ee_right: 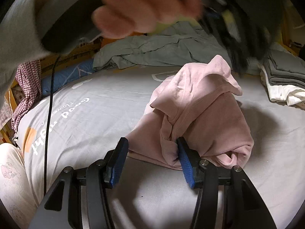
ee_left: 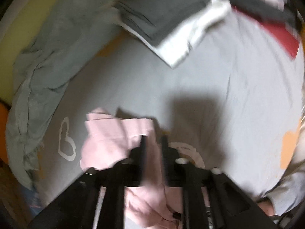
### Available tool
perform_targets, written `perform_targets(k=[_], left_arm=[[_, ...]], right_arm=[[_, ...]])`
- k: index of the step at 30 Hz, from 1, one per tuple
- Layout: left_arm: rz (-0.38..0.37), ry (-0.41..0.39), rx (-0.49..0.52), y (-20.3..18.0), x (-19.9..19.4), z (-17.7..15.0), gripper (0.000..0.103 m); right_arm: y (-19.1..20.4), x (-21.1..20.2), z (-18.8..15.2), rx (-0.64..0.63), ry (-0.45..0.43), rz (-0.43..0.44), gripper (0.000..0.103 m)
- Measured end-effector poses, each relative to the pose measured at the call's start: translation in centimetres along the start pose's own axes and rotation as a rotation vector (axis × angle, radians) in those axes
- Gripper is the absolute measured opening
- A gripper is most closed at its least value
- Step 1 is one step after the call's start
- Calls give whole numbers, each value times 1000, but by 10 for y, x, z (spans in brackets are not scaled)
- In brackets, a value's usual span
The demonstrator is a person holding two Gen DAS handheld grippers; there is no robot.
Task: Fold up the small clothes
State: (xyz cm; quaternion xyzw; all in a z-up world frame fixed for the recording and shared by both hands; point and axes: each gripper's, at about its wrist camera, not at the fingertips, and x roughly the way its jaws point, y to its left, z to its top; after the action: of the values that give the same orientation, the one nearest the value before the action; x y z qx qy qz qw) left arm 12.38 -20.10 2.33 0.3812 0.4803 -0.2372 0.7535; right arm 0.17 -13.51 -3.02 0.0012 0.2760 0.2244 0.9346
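Evidently soft and limp, the pink garment [ee_right: 200, 114] is best pinched at a hem; right gripper [ee_right: 152, 162] parted, left gripper [ee_left: 154, 139] narrowly apart, its grip indiscernible.

The left gripper [ee_left: 154, 136] is hovering over a pink garment [ee_left: 114, 139] lying on the grey bed sheet [ee_left: 209, 80], fingers [ee_left: 144, 148] slightly apart

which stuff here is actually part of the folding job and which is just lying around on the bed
In the job:
- pink garment
- left gripper
- right gripper
- folded stack of grey and white clothes

Lying about:
- crumpled grey-green blanket
- checked cloth
- blue pillow
- black cable
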Motion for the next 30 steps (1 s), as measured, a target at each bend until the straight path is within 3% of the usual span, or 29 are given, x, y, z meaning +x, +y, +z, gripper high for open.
perform_targets(k=[2, 8, 10, 12, 15, 19, 26, 30], left_arm=[[81, 44, 69, -14, 15, 6, 56], [175, 100, 167, -31, 40, 10, 55], [197, 109, 171, -31, 43, 11, 47], [250, 115, 168, -28, 46, 12, 18], [233, 69, 77, -11, 31, 12, 7], [223, -26, -44, 22, 3, 4, 5], [162, -72, -195, 68, -13, -26, 4], [166, -62, -265, 93, -6, -49, 4]], right_arm=[[0, 0, 0, 1, -1, 2, 54], [-1, -1, -1, 8, -4, 8, 54], [-1, -1, -1, 7, -4, 8, 54], [-1, -1, -1, 8, -4, 9, 54], [0, 0, -2, 9, -4, 9, 54], [1, 1, -1, 5, -4, 4, 54], [7, -7, 0, 10, -4, -4, 54], [11, -33, 3, 65, -10, 139, 54]])
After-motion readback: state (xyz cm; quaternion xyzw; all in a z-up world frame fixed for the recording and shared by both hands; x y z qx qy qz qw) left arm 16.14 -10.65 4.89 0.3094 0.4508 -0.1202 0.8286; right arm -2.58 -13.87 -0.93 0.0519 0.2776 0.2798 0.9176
